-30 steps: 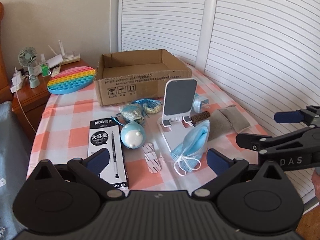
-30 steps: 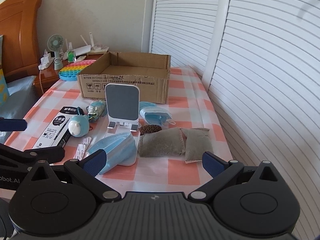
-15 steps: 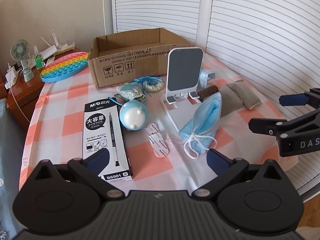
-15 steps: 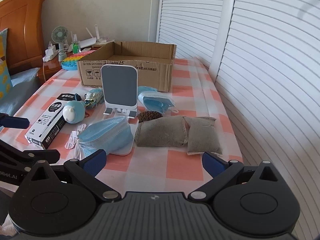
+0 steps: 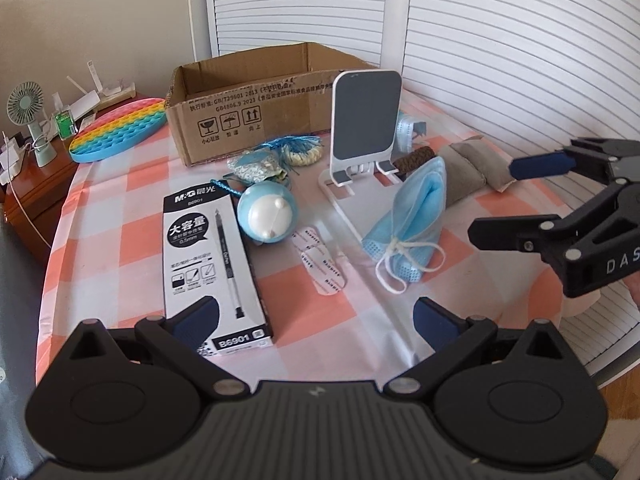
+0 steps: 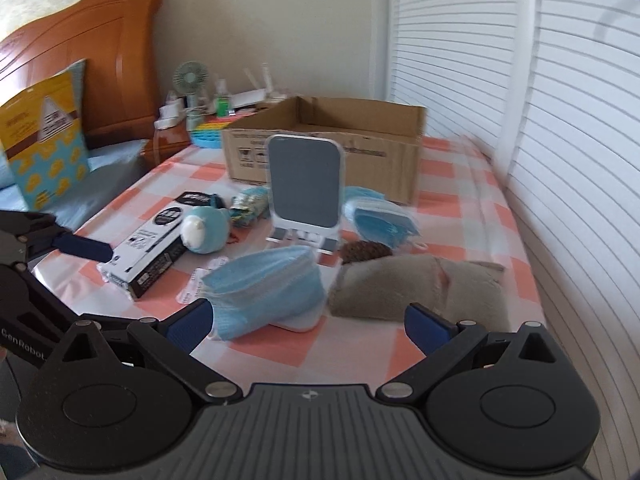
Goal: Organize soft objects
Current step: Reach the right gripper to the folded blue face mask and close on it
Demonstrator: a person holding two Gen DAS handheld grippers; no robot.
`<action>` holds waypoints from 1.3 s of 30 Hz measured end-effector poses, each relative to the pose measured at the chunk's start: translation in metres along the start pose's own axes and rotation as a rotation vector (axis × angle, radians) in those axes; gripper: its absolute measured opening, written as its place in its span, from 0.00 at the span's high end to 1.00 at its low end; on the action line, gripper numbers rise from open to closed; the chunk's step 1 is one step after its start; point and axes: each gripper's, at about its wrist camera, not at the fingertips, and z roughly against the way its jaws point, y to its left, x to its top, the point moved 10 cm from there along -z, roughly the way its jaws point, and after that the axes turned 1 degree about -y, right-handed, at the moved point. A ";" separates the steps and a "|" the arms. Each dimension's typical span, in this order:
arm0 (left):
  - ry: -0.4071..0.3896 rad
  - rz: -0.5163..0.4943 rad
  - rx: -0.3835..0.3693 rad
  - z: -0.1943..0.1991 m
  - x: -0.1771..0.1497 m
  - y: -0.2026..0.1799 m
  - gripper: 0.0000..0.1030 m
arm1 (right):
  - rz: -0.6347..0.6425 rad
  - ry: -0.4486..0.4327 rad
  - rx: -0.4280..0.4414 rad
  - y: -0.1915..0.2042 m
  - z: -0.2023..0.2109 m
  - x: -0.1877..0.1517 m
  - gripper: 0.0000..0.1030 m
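Left wrist view: left gripper (image 5: 316, 314) held low over the near edge of the table (image 5: 120, 216), blue-padded fingers spread wide, nothing between them. Right gripper (image 5: 504, 200) reaching in from the right edge, hanging above the cloth, also spread and empty. Bundled blue face masks (image 5: 416, 216) near the middle, tied with white ear loops, just beside the white phone stand (image 5: 366, 120). Grey beanbag pillows (image 5: 468, 168) behind the masks, toward the right edge. Round blue plush (image 5: 267, 218) touching the black-and-white pen box (image 5: 212, 256). Flat plaster strips (image 5: 318, 258) between plush and masks. Open cardboard box (image 5: 256, 100) at the far edge. Rainbow pop-it mat (image 5: 120, 128) at the far left corner.

Right wrist view, slightly blurred: right gripper (image 6: 308, 322) parted and empty, low and close behind the face masks (image 6: 268, 288), left pad just beside the bundle; touching or not cannot be told. Beanbag pillows (image 6: 416, 288) directly right of the masks. Left gripper (image 6: 80, 246) at the left edge of the picture. Seen only here: a second stack of blue masks (image 6: 380, 220) behind the stand (image 6: 306, 188), wooden headboard (image 6: 80, 48), yellow-and-blue cushion (image 6: 48, 128). Seen clearly only from the left: the masks' knotted loops.
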 end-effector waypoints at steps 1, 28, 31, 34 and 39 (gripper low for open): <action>-0.002 0.007 0.002 0.000 -0.001 0.002 0.01 | 0.023 -0.002 0.028 0.004 -0.003 0.002 0.00; -0.004 -0.023 -0.027 -0.007 -0.005 0.005 0.01 | 0.294 0.041 0.153 0.038 -0.056 0.008 0.19; -0.017 -0.019 -0.027 -0.008 -0.002 0.004 0.01 | 0.302 0.036 0.136 0.038 -0.055 0.008 0.27; -0.029 -0.046 -0.007 -0.009 0.001 0.001 0.00 | 0.293 0.033 0.128 0.037 -0.054 0.009 0.32; -0.051 -0.087 -0.011 -0.010 0.008 -0.007 0.01 | 0.298 0.035 0.097 0.036 -0.052 0.009 0.40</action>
